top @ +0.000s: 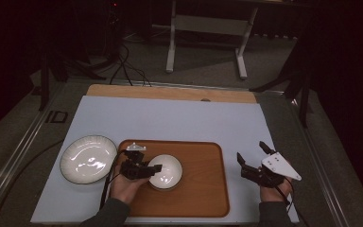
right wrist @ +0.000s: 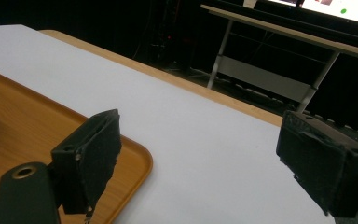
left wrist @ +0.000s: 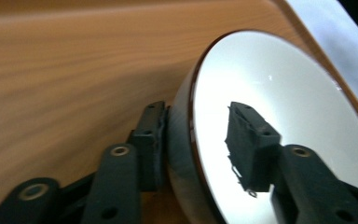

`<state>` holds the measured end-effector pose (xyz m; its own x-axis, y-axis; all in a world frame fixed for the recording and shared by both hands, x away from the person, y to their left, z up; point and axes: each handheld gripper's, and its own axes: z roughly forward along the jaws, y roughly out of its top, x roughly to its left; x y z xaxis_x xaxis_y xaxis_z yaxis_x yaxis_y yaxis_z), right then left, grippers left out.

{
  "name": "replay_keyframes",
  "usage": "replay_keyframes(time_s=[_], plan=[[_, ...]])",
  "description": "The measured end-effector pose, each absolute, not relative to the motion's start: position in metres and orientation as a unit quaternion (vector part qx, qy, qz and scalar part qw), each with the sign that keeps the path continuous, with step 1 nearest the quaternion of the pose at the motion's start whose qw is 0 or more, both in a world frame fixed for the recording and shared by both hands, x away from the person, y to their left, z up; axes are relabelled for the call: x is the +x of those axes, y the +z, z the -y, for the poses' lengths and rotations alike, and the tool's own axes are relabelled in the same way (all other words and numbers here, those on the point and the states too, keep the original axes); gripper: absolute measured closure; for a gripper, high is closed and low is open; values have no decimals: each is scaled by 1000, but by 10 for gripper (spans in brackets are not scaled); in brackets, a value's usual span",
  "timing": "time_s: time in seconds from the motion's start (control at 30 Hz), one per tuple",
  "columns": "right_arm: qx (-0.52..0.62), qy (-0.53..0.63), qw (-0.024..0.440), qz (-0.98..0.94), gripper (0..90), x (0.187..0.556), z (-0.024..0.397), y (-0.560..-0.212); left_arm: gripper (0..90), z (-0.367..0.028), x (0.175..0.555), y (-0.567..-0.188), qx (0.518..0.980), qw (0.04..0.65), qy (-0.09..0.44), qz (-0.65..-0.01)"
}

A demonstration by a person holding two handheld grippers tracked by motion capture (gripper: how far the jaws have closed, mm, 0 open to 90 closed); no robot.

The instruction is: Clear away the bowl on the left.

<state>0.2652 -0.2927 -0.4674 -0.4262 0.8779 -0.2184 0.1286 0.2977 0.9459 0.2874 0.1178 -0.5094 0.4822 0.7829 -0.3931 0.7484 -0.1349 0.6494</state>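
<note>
- Tray (top: 203,189) is lying on the white mat (top: 170,118), near its front edge.
- Bowl (top: 167,171) is sitting on the tray's left part, upright.
- L gripper (top: 154,168) is pinching the bowl's left rim: one jaw inside the bowl, the other pressing its outer wall.
- Plate (top: 88,159) is resting on the mat just left of the tray.
- R gripper (top: 250,153) is hovering right of the tray w/ jaws spread, holding nothing.

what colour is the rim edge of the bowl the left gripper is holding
The white bowl has a thin dark brown rim line, clearest in the left gripper view.
</note>
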Motion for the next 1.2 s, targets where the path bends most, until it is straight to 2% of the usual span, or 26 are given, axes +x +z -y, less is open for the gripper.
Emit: replay_keyframes(time_s=[0.17, 0.27, 0.43, 0.6, 0.97, 1.2], plan=[[359, 471, 398, -701, 134, 265, 293, -467, 469, -122, 286, -500, 755, 423, 40, -500], [359, 470, 397, -701, 134, 265, 292, -467, 460, -128, 286, -496, 750, 425, 36, -504], [358, 470, 398, -701, 134, 265, 293, -467, 395, -134, 286, -489, 749, 422, 58, -507], [358, 471, 398, -701, 135, 265, 293, -467, 379, -138, 284, -483, 756, 414, 83, -500], [359, 471, 399, -700, 134, 265, 293, -467, 351, -144, 273, -465, 769, 390, 194, -467], [358, 471, 399, -701, 134, 265, 293, -467, 336, -152, 269, -457, 766, 395, 224, -454]])
